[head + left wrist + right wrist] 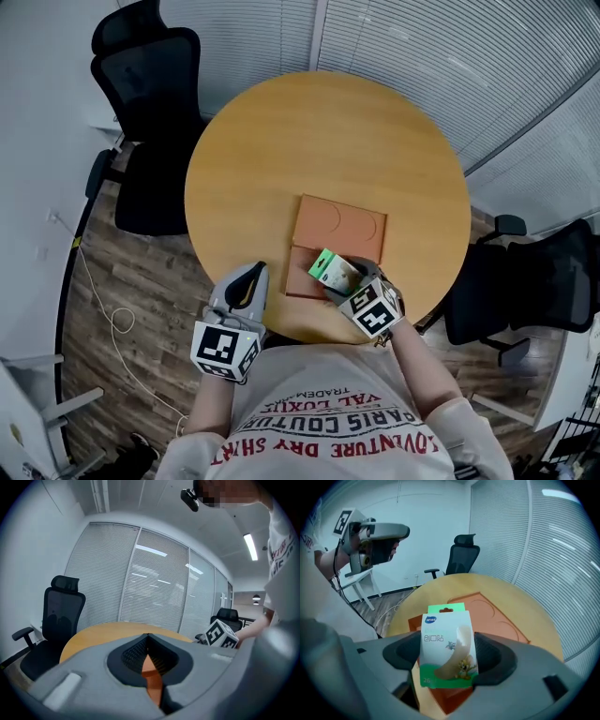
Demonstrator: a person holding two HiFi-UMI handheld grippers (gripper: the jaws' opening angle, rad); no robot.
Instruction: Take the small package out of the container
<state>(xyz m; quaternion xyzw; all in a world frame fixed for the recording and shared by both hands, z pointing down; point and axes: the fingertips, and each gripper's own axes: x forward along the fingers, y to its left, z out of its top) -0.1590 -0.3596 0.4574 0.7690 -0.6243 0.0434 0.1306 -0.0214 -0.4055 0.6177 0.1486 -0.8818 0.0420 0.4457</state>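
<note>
Right claw (345, 281), close under the head camera, pinches a small green-and-white package (447, 644) by its sides, holding it upright. The package hangs above the near edge of a flat orange container (337, 225) on a round wooden table (281, 141). It seems lifted free of the container, though it is not yet carried clear. Left claw (251, 274) hovers at the table's near edge, well left of the container, its tips pressed together on nothing. The task looks mostly done. What seems left is moving the package away and setting it down.
</note>
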